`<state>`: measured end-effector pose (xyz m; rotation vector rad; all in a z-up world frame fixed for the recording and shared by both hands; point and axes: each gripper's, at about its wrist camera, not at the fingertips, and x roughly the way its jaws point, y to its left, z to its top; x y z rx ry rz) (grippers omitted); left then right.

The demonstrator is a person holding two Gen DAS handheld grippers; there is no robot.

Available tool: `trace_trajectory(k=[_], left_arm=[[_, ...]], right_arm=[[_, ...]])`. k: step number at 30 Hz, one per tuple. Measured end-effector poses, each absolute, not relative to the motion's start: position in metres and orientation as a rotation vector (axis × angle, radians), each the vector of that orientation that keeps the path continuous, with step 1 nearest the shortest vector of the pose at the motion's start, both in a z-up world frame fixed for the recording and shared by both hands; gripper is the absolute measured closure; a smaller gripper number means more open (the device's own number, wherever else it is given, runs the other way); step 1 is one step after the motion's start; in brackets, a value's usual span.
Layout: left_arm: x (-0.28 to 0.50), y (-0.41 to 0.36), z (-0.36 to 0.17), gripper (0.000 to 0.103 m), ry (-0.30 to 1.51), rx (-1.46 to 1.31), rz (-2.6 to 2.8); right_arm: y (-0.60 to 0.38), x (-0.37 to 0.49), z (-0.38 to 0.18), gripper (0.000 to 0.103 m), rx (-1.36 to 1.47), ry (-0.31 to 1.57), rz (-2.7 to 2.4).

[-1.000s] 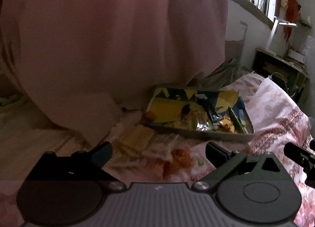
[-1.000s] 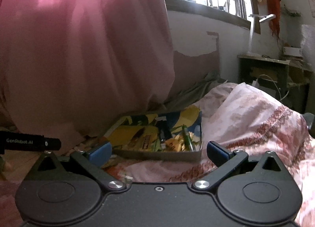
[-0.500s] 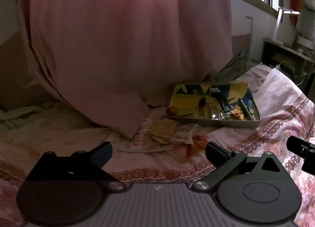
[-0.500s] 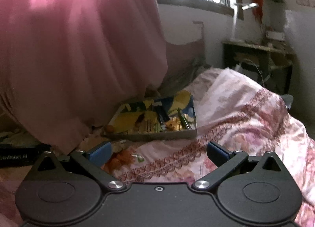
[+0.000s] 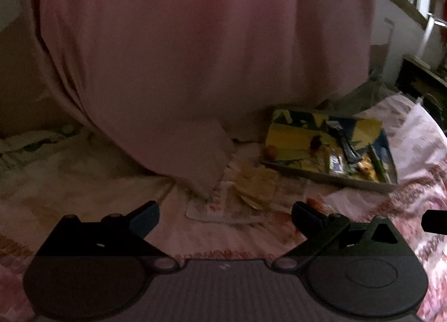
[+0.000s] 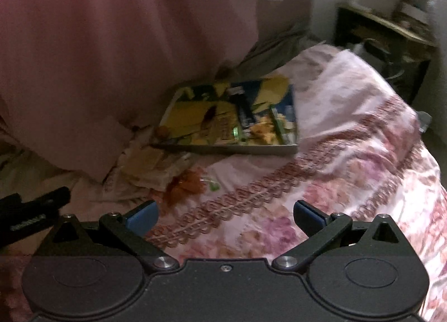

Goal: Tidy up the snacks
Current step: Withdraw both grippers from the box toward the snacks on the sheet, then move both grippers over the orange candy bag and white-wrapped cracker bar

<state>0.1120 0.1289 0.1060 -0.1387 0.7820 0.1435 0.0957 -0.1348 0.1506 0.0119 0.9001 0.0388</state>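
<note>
A shallow box with a yellow and blue printed inside (image 5: 296,140) (image 6: 192,109) lies on the bed and holds several snack packets (image 5: 360,165) (image 6: 259,129). In front of its left end lie loose pale wrappers (image 5: 257,185) (image 6: 151,165) and an orange-red packet (image 6: 187,185). A small orange round snack (image 5: 271,151) (image 6: 163,132) sits at the box's left corner. My left gripper (image 5: 225,217) is open, hanging short of the wrappers with nothing between its fingers. My right gripper (image 6: 225,214) is open and empty over the floral bedspread, well back from the box.
A large pink curtain (image 5: 195,56) (image 6: 97,42) hangs behind and left of the box. The pink floral bedspread (image 6: 349,154) bulges up at the right. A dark desk (image 6: 385,34) stands at the far right. The other gripper's body (image 6: 30,213) shows at the left edge.
Both grippers have pulled back and risen from the box, so more of the bed shows. The right view now looks down on the box. Both stay open and empty.
</note>
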Motion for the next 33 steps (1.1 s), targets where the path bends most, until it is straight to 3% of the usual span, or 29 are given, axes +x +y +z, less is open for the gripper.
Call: trace_trajectory(k=[7,16,23,33], left_arm=[[0.181,0.157,0.069,0.0,0.808,-0.117,0.101],[0.228,0.168,0.078,0.0,0.817,-0.115,0.093],[0.202,0.154,0.097,0.0,0.747,-0.095,0.184],[0.195,0.099,0.108,0.0,0.816,-0.058,0.26]], right_arm=[[-0.103,0.188,0.13,0.001,0.133,1.133,0.16],[-0.087,0.269,0.111,0.001,0.219,1.168,0.223],[-0.098,0.257,0.118,0.001,0.221,1.078,0.257],[-0.165,0.216,0.1,0.001,0.359,1.018,0.326]])
